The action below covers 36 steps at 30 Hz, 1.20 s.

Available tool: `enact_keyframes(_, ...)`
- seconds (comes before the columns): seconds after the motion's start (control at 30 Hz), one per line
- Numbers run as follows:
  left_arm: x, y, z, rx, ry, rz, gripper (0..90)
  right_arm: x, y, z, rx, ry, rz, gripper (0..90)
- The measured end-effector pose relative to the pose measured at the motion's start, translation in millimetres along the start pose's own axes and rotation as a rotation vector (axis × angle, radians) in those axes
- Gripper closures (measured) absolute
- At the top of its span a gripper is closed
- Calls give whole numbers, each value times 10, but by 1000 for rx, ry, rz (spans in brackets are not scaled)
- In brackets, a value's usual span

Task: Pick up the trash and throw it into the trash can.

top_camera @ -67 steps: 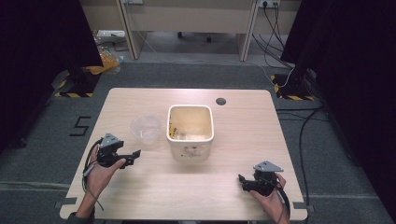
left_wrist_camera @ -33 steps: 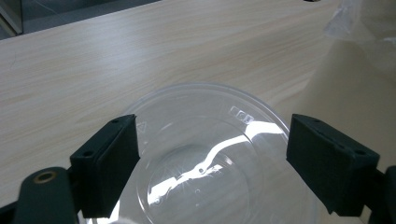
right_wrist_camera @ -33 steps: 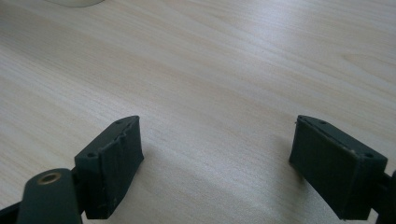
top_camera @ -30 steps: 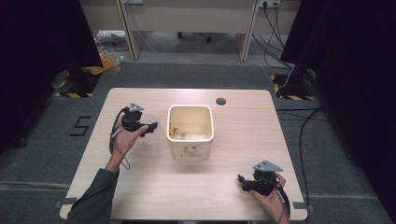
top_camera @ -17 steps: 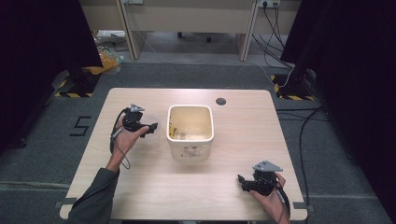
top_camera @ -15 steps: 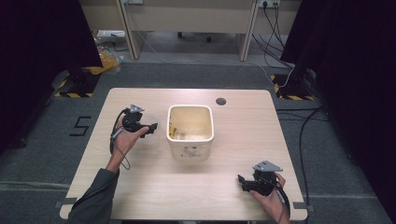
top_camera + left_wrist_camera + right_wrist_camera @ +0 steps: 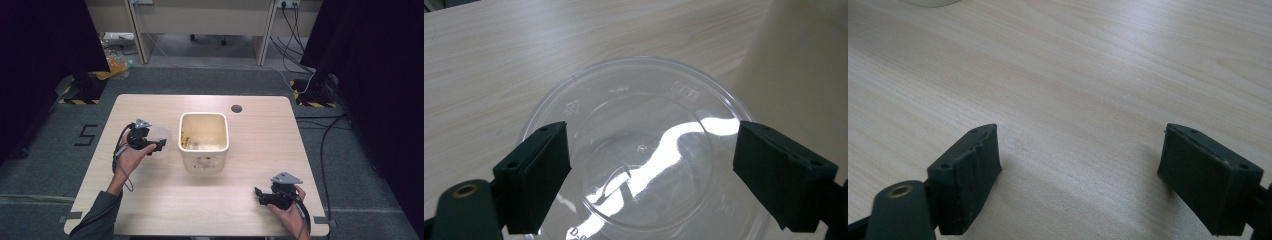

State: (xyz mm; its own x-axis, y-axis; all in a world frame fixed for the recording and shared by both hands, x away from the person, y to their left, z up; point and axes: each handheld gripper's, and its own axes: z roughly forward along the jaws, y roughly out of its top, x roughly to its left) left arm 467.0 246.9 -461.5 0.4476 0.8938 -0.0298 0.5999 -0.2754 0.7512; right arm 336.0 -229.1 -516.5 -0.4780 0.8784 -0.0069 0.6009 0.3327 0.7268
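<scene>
Clear plastic cup [image 7: 644, 160] sits on the worktop [image 7: 200, 200] at the tub's [image 7: 204, 140] 9 o'clock, between the wide-open left gripper [image 7: 649, 175]. Jaws should be closed gently; thin walls would likely buckle. Right gripper [image 7: 262, 196] rests wide at 5 o'clock, empty.

tabletop [image 7: 150, 200]: pale wood-grain laminate, smooth, satin sheen
cup [image 7: 644, 155]: clear thin plastic, glossy, bright glare streaks, embossed marks on the base
tub [image 7: 204, 145]: cream plastic, matt, slightly stained inside
left gripper [image 7: 651, 175]: black plastic jaws, matt, faintly grainy
right gripper [image 7: 1080, 175]: same black matt plastic, scuffed edges
floor [image 7: 45, 165]: grey carpet, rough
</scene>
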Motion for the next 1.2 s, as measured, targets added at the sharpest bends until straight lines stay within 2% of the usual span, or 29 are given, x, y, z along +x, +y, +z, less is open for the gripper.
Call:
enact_keyframes(0.27, -104, -124, -153, 12, -17, 17, 142, 0, 1, 0, 1, 0, 0, 165)
enact_keyframes(0.57, -295, -335, -377, 8, -68, 59, 142, -1, 1, 0, 2, 1, 0, 165)
enact_keyframes(0.63, -376, -404, -456, 13, -90, 78, 142, 0, 1, 0, 2, 1, 0, 164)
enact_keyframes(0.77, -506, -527, -560, -9, -114, 101, 142, -1, 2, 1, 1, 0, 0, 164)
enact_keyframes(0.8, -506, -527, -560, -9, -114, 101, 142, 0, 2, 1, 2, 0, 0, 164)
enact_keyframes(0.83, -579, -585, -613, -13, -130, 115, 142, 0, 2, 1, 2, 0, 0, 164)
enact_keyframes(0.87, -579, -585, -613, -13, -130, 115, 142, 0, 2, 1, 2, 1, 1, 164)
enact_keyframes(0.93, -703, -663, -685, -21, -155, 135, 142, 0, 3, 2, 2, 1, 1, 164)
enact_keyframes(1.2, -1002, -743, -746, -34, -212, 177, 141, 1, 5, 4, 2, -1, 1, 163)
